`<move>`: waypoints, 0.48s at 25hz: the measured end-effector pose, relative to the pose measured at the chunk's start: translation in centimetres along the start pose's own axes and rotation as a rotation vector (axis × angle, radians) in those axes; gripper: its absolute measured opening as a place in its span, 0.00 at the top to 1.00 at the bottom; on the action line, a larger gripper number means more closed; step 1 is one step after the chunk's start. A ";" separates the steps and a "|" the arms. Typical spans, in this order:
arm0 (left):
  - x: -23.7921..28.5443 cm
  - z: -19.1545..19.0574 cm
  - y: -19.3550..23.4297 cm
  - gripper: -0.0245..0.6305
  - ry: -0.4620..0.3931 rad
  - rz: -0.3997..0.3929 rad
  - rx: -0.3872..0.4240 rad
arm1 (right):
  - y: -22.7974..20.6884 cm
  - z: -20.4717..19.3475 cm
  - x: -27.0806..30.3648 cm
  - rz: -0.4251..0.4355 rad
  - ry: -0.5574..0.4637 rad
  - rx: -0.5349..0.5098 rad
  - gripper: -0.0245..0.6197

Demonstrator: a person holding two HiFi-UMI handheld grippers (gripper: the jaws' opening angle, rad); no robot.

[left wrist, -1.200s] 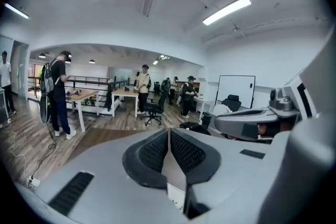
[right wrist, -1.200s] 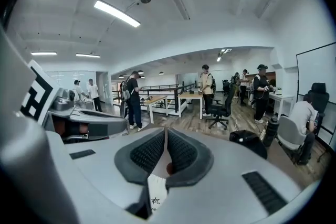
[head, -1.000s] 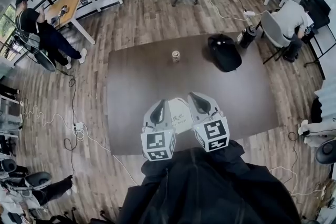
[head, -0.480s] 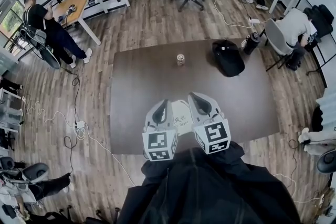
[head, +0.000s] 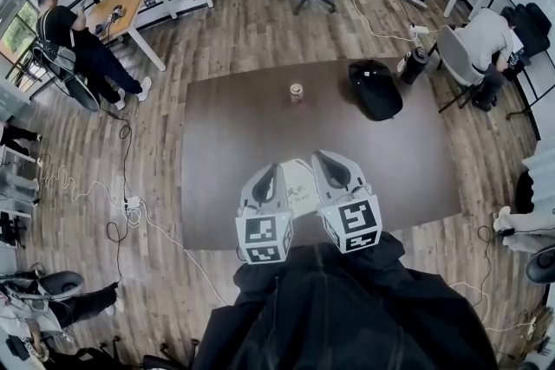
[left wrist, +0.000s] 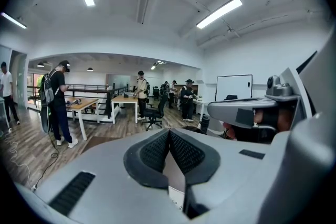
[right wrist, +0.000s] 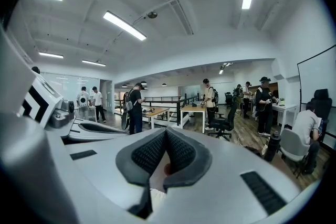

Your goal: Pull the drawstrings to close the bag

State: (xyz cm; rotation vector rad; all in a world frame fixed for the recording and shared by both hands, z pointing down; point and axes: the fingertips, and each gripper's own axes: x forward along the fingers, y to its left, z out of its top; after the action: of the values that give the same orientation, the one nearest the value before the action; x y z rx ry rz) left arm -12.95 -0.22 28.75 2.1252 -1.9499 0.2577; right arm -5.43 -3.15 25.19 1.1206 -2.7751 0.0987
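Observation:
A small white bag (head: 297, 185) with dark print lies on the dark table (head: 225, 152) near its front edge. My left gripper (head: 264, 182) and right gripper (head: 332, 171) stand side by side over it, one on each side, and cover its edges. In the left gripper view the left gripper (left wrist: 169, 134) has its jaws pressed together, with a pale piece of the bag (left wrist: 176, 194) below them. In the right gripper view the right gripper (right wrist: 166, 134) is likewise shut, with white fabric (right wrist: 156, 198) under it. No drawstring shows between either pair of pads.
A small can (head: 296, 93) stands at the table's far middle and a black backpack (head: 375, 87) lies at the far right. Office chairs, desks, floor cables and several people surround the table; one person (head: 486, 35) sits close to its right corner.
The head view has shifted slightly. Both grippers stay side by side over the bag in much the same place.

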 end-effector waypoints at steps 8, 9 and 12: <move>-0.3 -0.7 -1.1 0.91 0.021 -0.001 0.003 | -0.1 -0.4 -1.0 0.011 0.007 0.003 0.93; -0.4 -0.7 -1.3 0.91 0.022 -0.001 0.003 | -0.2 -0.5 -1.2 0.011 0.008 0.002 0.93; -0.5 -0.9 -1.8 0.91 0.026 -0.001 0.002 | -0.4 -0.7 -1.8 0.010 0.012 0.005 0.93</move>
State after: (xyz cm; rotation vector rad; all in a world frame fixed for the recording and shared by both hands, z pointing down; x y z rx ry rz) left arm -11.21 0.68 29.32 2.1134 -1.9352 0.2860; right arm -3.81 -2.12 25.62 1.1034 -2.7718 0.1133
